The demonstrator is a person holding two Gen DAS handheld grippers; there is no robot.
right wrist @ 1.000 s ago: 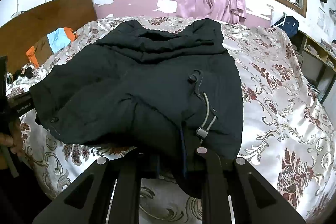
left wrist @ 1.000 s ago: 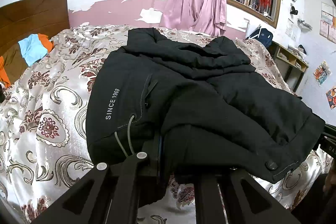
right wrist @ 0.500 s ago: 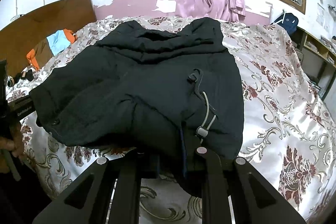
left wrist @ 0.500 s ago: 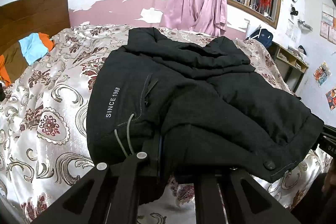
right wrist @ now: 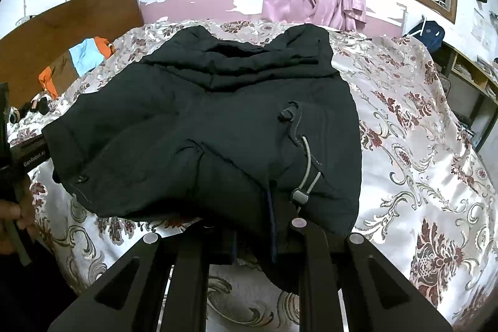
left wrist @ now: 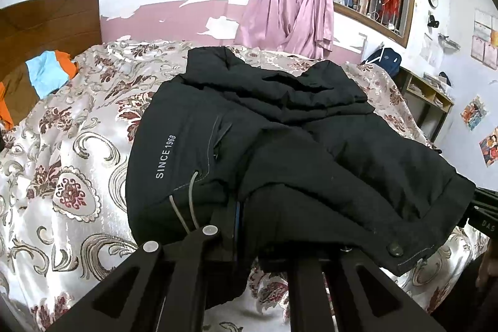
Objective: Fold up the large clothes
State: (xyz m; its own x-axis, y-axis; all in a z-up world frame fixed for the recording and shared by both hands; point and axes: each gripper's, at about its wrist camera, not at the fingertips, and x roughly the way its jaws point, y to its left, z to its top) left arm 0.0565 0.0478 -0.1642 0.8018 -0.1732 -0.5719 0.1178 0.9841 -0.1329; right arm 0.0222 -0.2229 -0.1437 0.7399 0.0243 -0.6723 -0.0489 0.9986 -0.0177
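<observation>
A black jacket (left wrist: 280, 129) printed "SINCE 1968" lies spread on the flowered bedspread (left wrist: 71, 164), its collar end toward the far wall. My left gripper (left wrist: 246, 226) is shut on the near hem beside a grey drawcord (left wrist: 190, 204); cloth covers its tips. In the right wrist view the same jacket (right wrist: 218, 114) drapes over my right gripper (right wrist: 261, 229), which is shut on the hem by the cord toggle (right wrist: 299, 195). The near edge hangs lifted between both grippers. Each gripper shows at the other view's side edge: right gripper (left wrist: 485, 213), left gripper (right wrist: 18, 157).
A wooden headboard (left wrist: 46, 27) stands at the left, with blue and orange clothes (left wrist: 46, 73) in front of it. Pink curtains (left wrist: 295, 5) hang at a barred window. A shelf (left wrist: 432, 95) and a dark backpack (left wrist: 386, 61) stand right of the bed.
</observation>
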